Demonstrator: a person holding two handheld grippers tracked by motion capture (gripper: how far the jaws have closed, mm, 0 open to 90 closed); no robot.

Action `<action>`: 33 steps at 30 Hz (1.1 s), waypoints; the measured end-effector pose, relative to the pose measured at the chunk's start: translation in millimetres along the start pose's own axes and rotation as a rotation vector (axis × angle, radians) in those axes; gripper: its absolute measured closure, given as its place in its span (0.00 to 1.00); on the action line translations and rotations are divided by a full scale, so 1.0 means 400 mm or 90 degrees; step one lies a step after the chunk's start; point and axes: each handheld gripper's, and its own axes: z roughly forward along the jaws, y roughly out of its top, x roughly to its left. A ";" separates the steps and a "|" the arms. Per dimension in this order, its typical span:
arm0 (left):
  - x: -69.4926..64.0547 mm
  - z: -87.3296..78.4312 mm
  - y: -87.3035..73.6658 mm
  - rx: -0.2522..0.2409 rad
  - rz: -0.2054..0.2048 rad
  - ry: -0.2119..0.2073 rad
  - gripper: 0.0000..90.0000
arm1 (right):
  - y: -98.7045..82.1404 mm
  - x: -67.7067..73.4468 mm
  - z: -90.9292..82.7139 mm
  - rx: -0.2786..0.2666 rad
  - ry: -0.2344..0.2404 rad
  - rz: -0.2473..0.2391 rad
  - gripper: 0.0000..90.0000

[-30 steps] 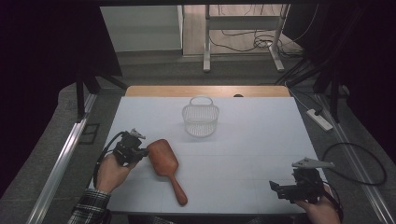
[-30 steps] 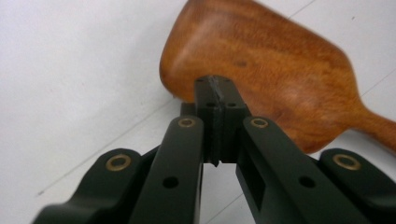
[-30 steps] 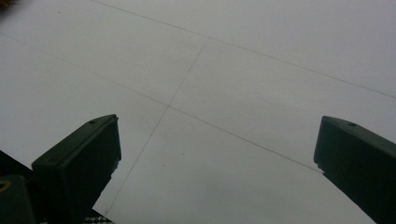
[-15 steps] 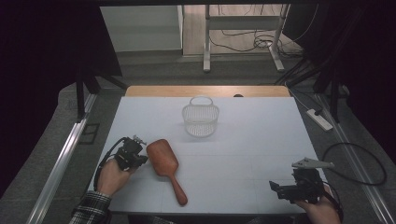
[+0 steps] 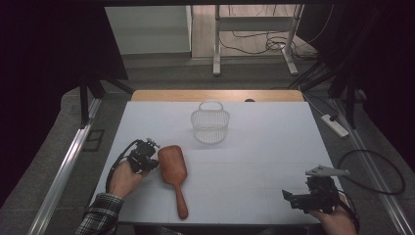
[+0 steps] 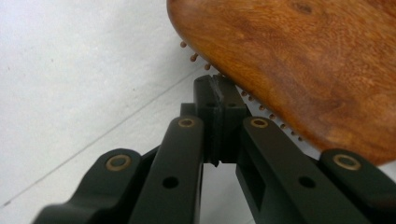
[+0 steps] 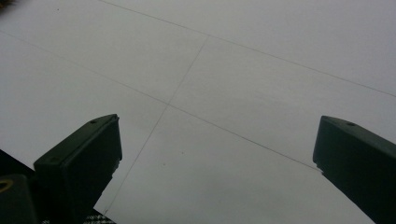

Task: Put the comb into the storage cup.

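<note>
A wooden paddle hairbrush [image 5: 171, 162] lies on the white table, back up, its handle pointing to the near edge. My left gripper [image 5: 152, 163] sits low at the left rim of the brush head. In the left gripper view its jaws are pressed together, shut [image 6: 219, 93] on nothing. Their tip is against the bristled edge under the brush head [image 6: 303, 60]. My right gripper [image 5: 289, 197] rests near the table's front right corner. Its jaws stand wide open [image 7: 217, 140] over bare table.
A white wire basket [image 5: 210, 125] stands upright at the middle back of the table [image 5: 274, 147]. A wooden strip runs along the far edge. Beyond it are a desk frame and cables on the floor, and a power strip [image 5: 334, 125] lies to the right.
My left hand has sunk a little and slid closer to the brush head. The brush, the basket and the right gripper have kept still.
</note>
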 end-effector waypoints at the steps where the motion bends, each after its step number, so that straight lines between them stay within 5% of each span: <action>1: 0.000 0.002 0.006 0.000 0.001 0.002 0.99 | 0.000 0.000 0.000 0.000 0.000 0.000 0.02; 33: -0.037 0.036 0.139 -0.005 0.074 0.012 0.99 | 0.001 -0.001 0.002 0.004 0.001 0.004 0.02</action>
